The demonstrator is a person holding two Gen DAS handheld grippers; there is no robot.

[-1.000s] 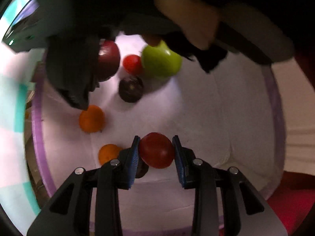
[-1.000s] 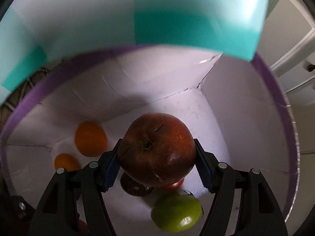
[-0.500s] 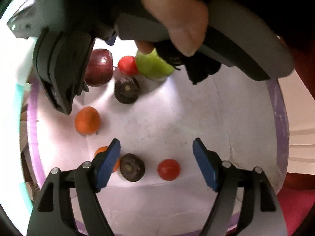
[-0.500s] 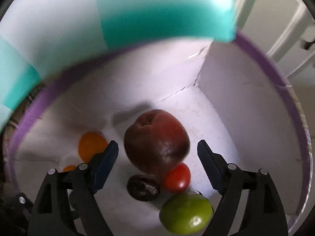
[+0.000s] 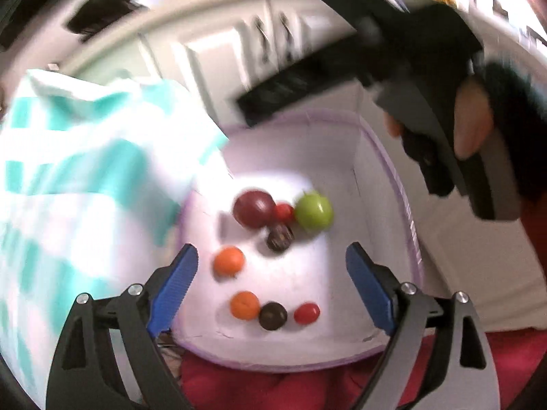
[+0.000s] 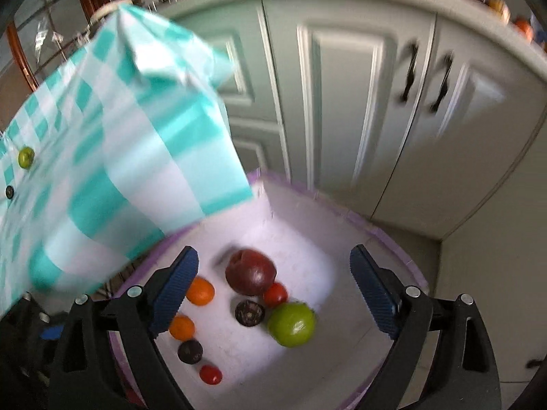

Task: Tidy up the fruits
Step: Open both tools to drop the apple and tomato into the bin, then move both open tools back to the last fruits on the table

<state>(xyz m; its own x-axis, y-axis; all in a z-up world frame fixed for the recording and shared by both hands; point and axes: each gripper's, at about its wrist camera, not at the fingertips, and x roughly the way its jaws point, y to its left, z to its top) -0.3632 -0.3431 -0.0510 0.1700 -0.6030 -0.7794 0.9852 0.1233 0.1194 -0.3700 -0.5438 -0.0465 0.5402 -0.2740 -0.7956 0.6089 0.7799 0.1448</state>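
Note:
A white box with a purple rim (image 5: 386, 225) (image 6: 383, 235) holds several fruits. In it lie a dark red apple (image 5: 253, 208) (image 6: 250, 271), a green apple (image 5: 313, 211) (image 6: 291, 323), two oranges (image 5: 228, 260) (image 5: 244, 304), two dark plums (image 5: 279, 236) (image 5: 272, 315) and two small red tomatoes (image 5: 306, 312) (image 5: 283, 212). My left gripper (image 5: 271, 290) is open and empty above the box. My right gripper (image 6: 273, 290) is open and empty above the box. The right gripper's body shows at the upper right of the left wrist view (image 5: 427, 78).
A table with a teal and white checked cloth (image 6: 102, 157) (image 5: 68, 177) stands left of the box; a small green fruit (image 6: 26, 157) and a dark one (image 6: 9, 191) lie on it. Pale cabinet doors (image 6: 359, 85) stand behind. Red fabric (image 5: 273, 389) lies under the box.
Both grippers have lifted up and away from the box, open and empty. The red apple and the red tomato that they let go lie in the box.

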